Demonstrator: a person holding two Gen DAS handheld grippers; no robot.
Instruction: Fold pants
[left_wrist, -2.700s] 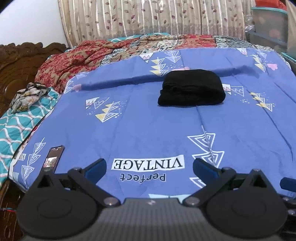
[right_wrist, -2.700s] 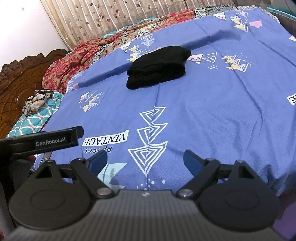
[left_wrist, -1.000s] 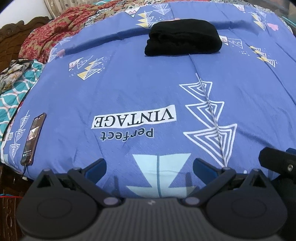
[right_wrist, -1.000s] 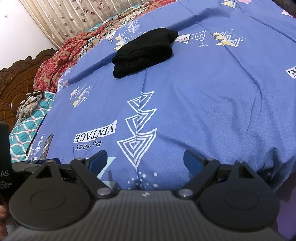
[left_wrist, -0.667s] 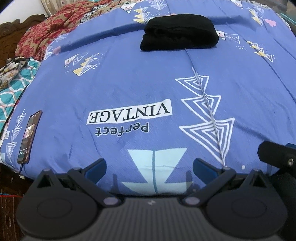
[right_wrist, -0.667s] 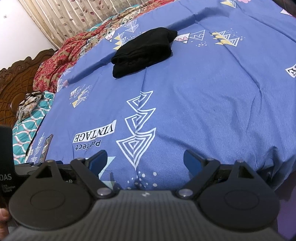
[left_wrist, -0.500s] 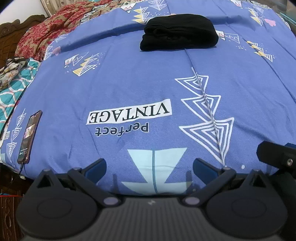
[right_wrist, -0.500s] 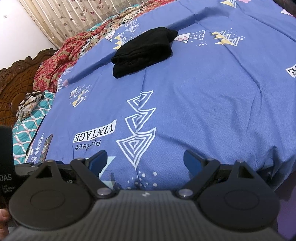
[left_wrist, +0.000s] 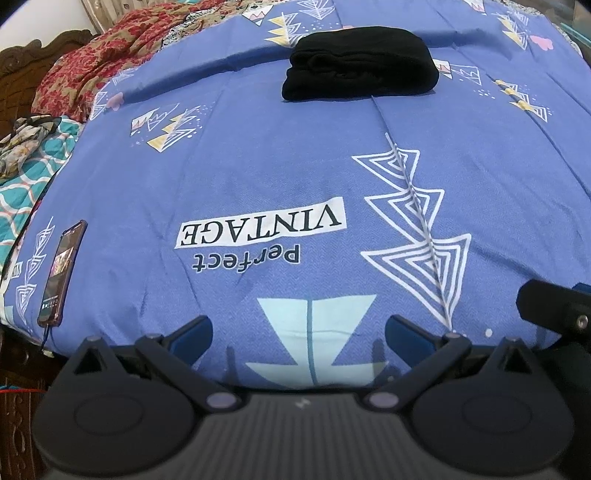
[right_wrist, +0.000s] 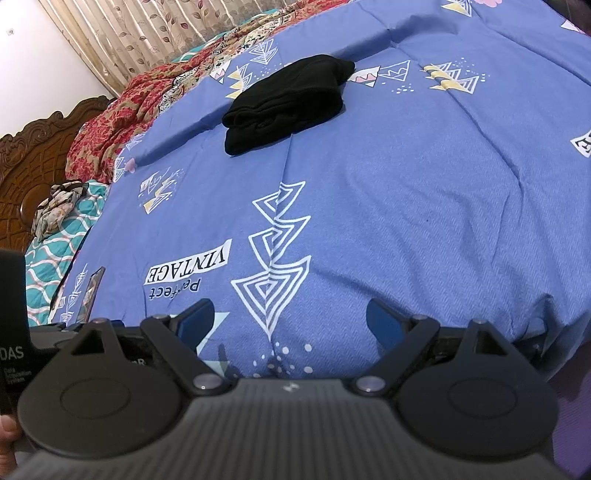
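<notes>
On the far half of the bed, the black pants (left_wrist: 360, 68) lie as a compact folded bundle on the blue bedspread (left_wrist: 258, 166), its layered edges turned toward the headboard side, and nothing is touching it. Both tongs hang at the near edge of the mattress, well apart from the bundle. From the left wrist view, the left tongs (left_wrist: 297, 334) stand with their blue-tipped jaws spread wide and empty, above a pale blue triangle printed on the cover; just beyond them the words "Perfect VINTAGE" (left_wrist: 258, 232) read upside down. From the right wrist view, the right tongs (right_wrist: 290, 319) are likewise spread wide and hold nothing, over a white nested-triangle motif (right_wrist: 273, 266) near the bed's edge. A phone (left_wrist: 61, 275) lies on the bedspread at its left border, near the left tongs, with a cable running off its near end. Past that border shows a teal patterned sheet (right_wrist: 55, 254) with a crumpled floral cloth (right_wrist: 59, 203) on it, a red patterned blanket (right_wrist: 118, 122) bunched toward the carved wooden headboard (right_wrist: 33, 147), and a leaf-print curtain (right_wrist: 155, 33) behind. Part of the left device's black body (right_wrist: 13, 317) appears at the left margin of the right wrist view.
</notes>
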